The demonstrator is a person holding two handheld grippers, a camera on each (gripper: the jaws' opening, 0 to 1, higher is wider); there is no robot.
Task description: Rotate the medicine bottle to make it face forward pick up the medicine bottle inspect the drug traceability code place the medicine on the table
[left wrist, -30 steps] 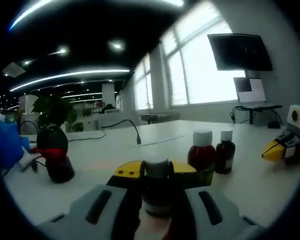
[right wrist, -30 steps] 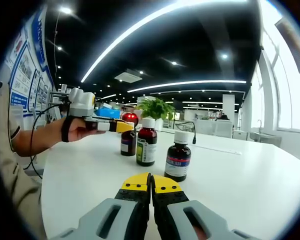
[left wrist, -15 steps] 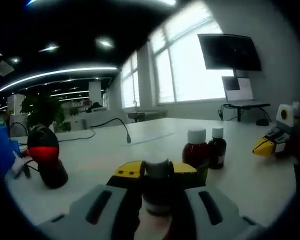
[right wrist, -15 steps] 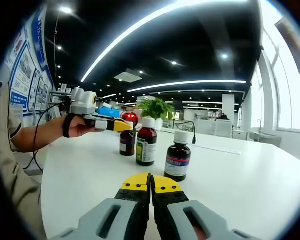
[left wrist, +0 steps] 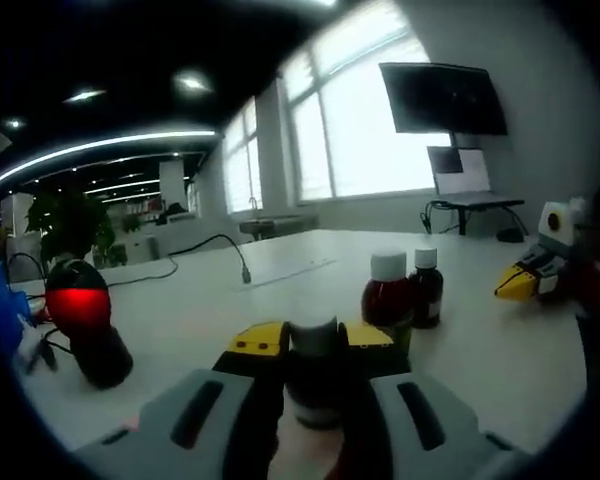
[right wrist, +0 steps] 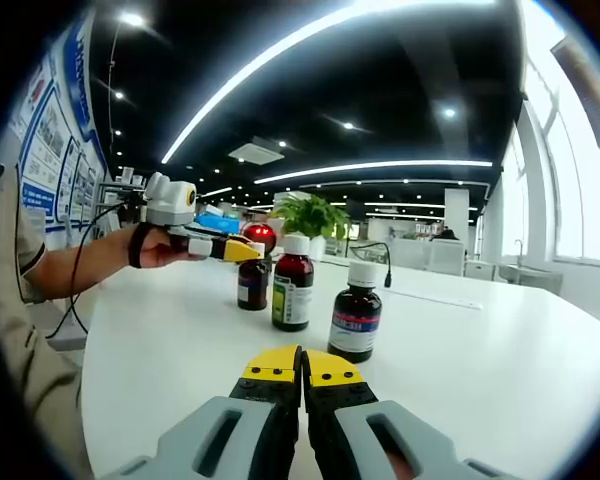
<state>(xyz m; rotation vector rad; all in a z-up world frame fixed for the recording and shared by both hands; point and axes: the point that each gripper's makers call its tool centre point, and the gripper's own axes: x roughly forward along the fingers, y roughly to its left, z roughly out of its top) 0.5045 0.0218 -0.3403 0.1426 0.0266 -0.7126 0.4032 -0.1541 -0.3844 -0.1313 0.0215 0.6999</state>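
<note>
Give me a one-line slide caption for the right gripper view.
Shut right gripper rests before two bottles on the table; the left gripper holds a third.

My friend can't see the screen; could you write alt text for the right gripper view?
Three medicine bottles stand on a white table; the left gripper, in a person's hand, grips the farthest one. The right gripper rests shut in front.

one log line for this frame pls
left gripper: jaws shut on held bottle | right gripper: jaws shut, nothing held | two bottles on table | scanner lit red
</note>
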